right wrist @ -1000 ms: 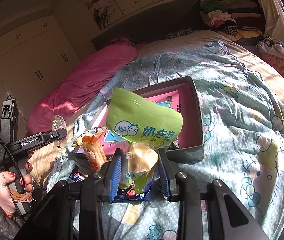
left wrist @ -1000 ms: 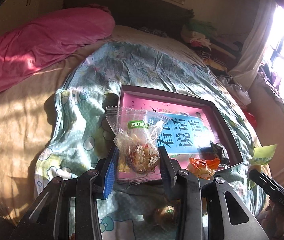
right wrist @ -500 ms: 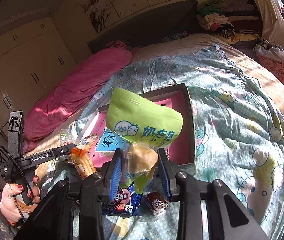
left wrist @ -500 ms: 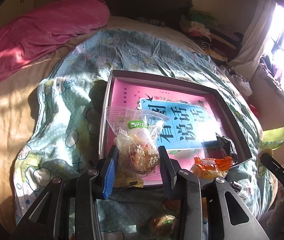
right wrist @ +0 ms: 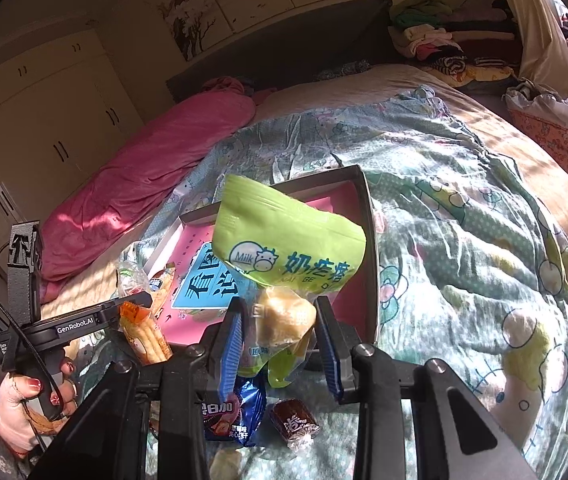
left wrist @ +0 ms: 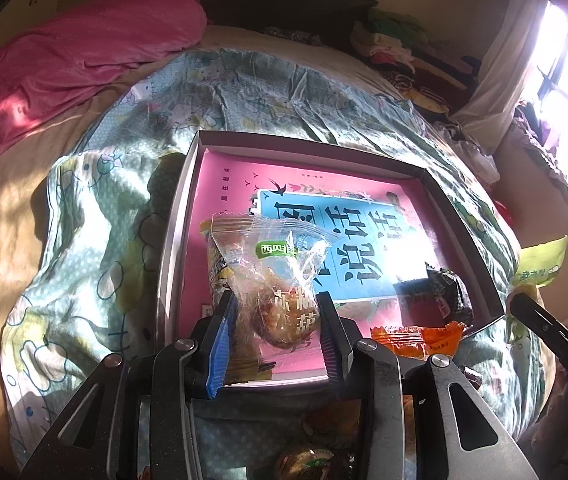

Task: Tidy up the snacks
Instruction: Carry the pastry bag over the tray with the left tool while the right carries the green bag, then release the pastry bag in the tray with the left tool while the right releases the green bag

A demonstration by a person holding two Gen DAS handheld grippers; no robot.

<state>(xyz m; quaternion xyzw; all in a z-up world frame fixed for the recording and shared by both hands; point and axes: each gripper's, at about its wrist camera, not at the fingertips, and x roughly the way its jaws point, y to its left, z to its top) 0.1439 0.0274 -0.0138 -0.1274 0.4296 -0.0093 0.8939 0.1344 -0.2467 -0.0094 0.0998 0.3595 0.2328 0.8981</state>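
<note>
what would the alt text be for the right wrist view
The right gripper is shut on a lime-green plastic snack pouch with a cow logo, held over a shallow grey box with a pink book inside on a floral bedspread. At left, the left gripper holds a clear snack bag.

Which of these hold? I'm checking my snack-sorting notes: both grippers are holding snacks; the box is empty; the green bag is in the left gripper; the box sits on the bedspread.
1. Both grippers hold snacks: true. The left gripper grips a clear packet, the right gripper a green bag.
2. The box is empty: false, it holds snacks.
3. Green bag in left gripper: false, the right.
4. Box on the bedspread: true.
</note>
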